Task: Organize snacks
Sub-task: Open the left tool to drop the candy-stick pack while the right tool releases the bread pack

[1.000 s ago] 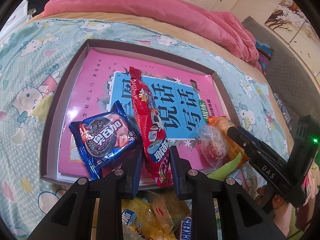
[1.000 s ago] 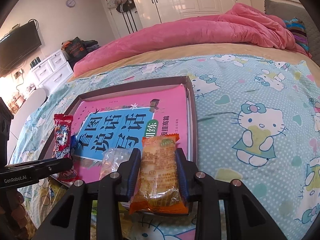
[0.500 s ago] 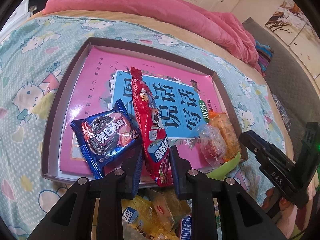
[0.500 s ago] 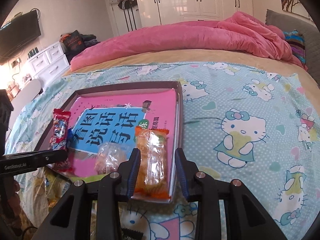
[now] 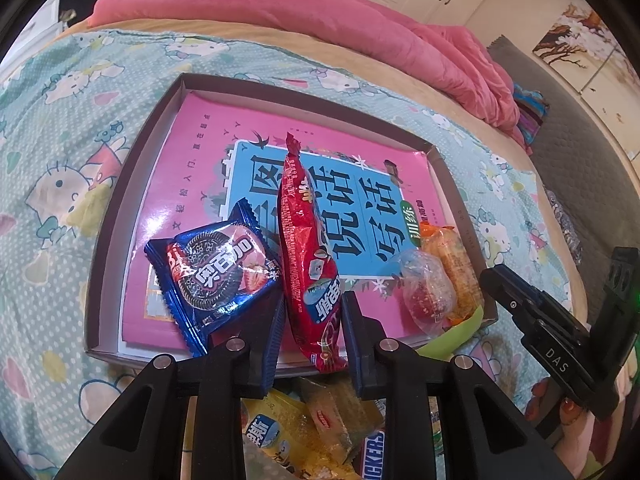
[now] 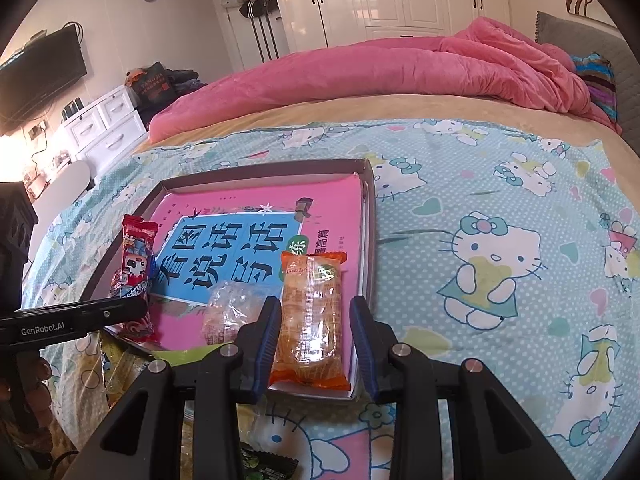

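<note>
A shallow brown box [image 5: 120, 216] lined with a pink book lies on the bed. In it lie a blue Oreo pack [image 5: 214, 270], a clear-wrapped sweet [image 5: 426, 294] and an orange biscuit pack [image 5: 454, 264]. My left gripper [image 5: 313, 320] is shut on a long red snack pack [image 5: 306, 240] at its near end, over the box's front edge. My right gripper [image 6: 314, 334] is open, its fingers apart on either side of the orange biscuit pack [image 6: 310, 312], which rests in the box's near right corner. The red pack [image 6: 134, 264] also shows in the right wrist view.
A heap of yellow packs and a Snickers bar [image 5: 312, 428] lies below the box's front edge. A pink duvet [image 6: 380, 68] runs across the far side of the bed. White drawers [image 6: 104, 128] stand at the left. Hello Kitty sheet [image 6: 500, 264] surrounds the box.
My right gripper opened, let the orange biscuit pack down into the box and drew back. My left gripper stayed shut on the red pack, almost still.
</note>
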A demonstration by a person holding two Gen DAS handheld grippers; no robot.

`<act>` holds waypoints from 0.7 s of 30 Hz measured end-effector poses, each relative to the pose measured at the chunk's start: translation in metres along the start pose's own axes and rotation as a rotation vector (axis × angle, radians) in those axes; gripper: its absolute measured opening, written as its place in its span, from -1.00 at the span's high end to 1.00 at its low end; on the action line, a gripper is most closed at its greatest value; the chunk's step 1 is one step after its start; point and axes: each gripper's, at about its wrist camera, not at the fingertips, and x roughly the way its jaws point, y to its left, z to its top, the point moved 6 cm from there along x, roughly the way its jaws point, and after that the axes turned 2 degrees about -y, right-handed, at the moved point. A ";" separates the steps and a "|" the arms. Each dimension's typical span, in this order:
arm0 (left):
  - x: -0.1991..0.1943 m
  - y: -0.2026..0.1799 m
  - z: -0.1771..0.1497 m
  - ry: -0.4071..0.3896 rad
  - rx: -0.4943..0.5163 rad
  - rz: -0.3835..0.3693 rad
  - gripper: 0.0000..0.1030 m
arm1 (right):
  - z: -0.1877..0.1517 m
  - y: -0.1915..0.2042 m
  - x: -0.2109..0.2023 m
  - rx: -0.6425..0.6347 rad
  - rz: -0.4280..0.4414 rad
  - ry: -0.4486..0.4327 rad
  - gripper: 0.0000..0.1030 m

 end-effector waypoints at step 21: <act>-0.024 -0.004 0.006 -0.049 0.025 0.009 -0.01 | 0.011 0.006 -0.013 0.016 0.050 -0.072 0.05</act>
